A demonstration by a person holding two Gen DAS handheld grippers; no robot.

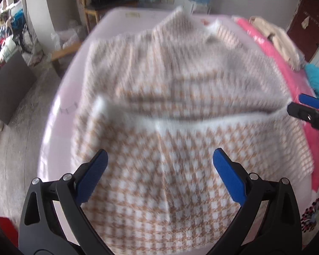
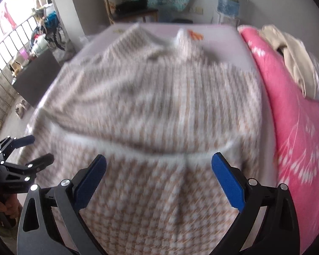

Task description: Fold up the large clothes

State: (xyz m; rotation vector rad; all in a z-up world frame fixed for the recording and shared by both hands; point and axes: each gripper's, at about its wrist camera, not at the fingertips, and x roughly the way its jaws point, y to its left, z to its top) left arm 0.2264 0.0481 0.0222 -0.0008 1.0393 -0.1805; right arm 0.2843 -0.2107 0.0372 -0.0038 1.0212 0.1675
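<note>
Pale lilac bedding covers the bed (image 1: 53, 131), and on it we see a large sweater (image 1: 180, 110) in a tan-and-white check, spread flat with its neck at the far end. Its near part is folded back over itself, a white ribbed hem (image 2: 125, 146) running left to right across the middle; motion blur smears the pattern. We hold the left hand-held gripper (image 1: 159, 165) above the near part of the sweater, its blue pads wide apart and holding nothing. Our right hand-held gripper (image 2: 158, 170) hovers likewise, spread wide and empty. From the left wrist, the right gripper's tips sit at the sweater's right edge. Only the right wrist shows the pink quilt (image 2: 297, 116) fully, with beige clothes (image 2: 295, 59) on top.
</note>
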